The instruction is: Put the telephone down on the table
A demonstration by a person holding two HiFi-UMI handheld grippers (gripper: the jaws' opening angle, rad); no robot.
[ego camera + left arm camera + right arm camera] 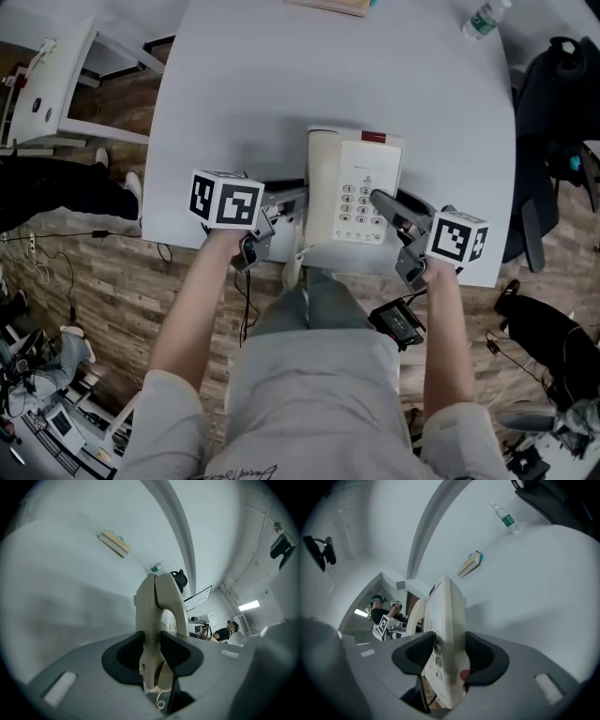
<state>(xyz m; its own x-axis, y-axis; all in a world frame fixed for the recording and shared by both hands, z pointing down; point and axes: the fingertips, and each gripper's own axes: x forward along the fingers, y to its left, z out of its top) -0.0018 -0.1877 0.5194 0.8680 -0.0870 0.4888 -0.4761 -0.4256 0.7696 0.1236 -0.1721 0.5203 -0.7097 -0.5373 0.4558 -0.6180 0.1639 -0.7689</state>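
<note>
Head view, looking steeply down on a white desk (281, 84).

Cream telephone (354, 192) lies at the desk's 6 o'clock edge, keypad (361, 208) face up, with a red patch (373, 137) at its 12 o'clock end. Its near end overhangs the desk edge, and wood floor shows beneath it in the right gripper view. Cannot tell whether the base rests on the desk or hangs just above it.

Left hand-held gripper (286, 202) comes in from 9 o'clock. In its own view the left hand-held gripper (151, 653) is clamped on the telephone (157, 606), with both dark pads pressed against the handset side. A coiled cord (161, 704) dangles below the pads and hangs off the desk edge (293, 270).

Right hand-held gripper (382, 204) comes in from about 4 o'clock, one jaw lying over the keypad. In its own view the right hand-held gripper (449, 656) is clamped on the telephone's (445, 616) right edge, one pad on the key face and the other on the underside.

Surroundings:
- Plastic bottle (486, 19) lies on the desk at 1 o'clock from the telephone, well apart; also seen from the grippers (506, 519) (157, 567).
- Book (333, 6) sits at 12 o'clock on the far desk edge, also seen from the grippers (469, 563) (114, 543).
- Black chair (553, 103) stands off the desk at 3 o'clock.
</note>
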